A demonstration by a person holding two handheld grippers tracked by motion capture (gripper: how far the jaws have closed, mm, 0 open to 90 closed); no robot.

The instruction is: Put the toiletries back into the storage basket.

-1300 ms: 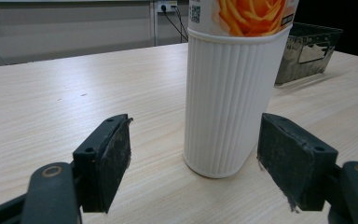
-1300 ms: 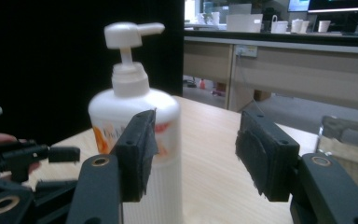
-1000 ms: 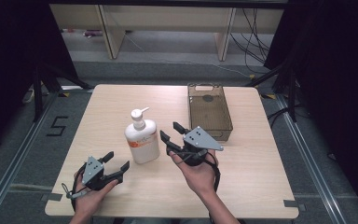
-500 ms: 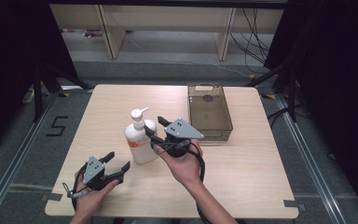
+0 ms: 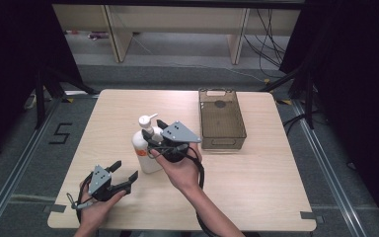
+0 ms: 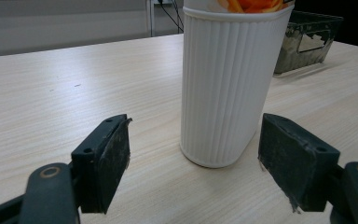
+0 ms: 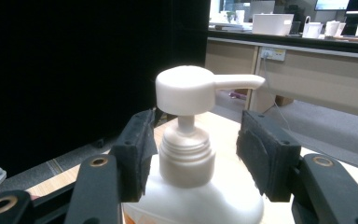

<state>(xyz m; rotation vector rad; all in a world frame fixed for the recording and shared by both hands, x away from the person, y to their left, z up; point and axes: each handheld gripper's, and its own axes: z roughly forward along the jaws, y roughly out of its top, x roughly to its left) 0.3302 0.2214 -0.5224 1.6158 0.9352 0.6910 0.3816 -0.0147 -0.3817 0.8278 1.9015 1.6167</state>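
A white pump bottle (image 5: 145,154) with an orange label stands upright near the middle of the table (image 5: 256,173). My right gripper (image 5: 154,133) has come in from its right at neck height. In the right gripper view the pump head (image 7: 186,88) and collar sit between the jaws of this gripper (image 7: 196,154); the jaws have just been opening a little, and a gap shows beside the right pad (image 7: 256,154). My left gripper (image 5: 124,169) rests low at the front left, open. Its jaws (image 6: 196,163) point at the bottle's ribbed base (image 6: 223,93), short of it.
A dark, see-through bin (image 5: 222,140) stands at the back right of the table, seen as a grey box (image 6: 307,42) in the left gripper view. Shelving and cables lie on the floor beyond the far edge.
My right gripper moved left and a bit away from me, from beside the bottle to around its pump neck. The left gripper and the bottle stayed put.
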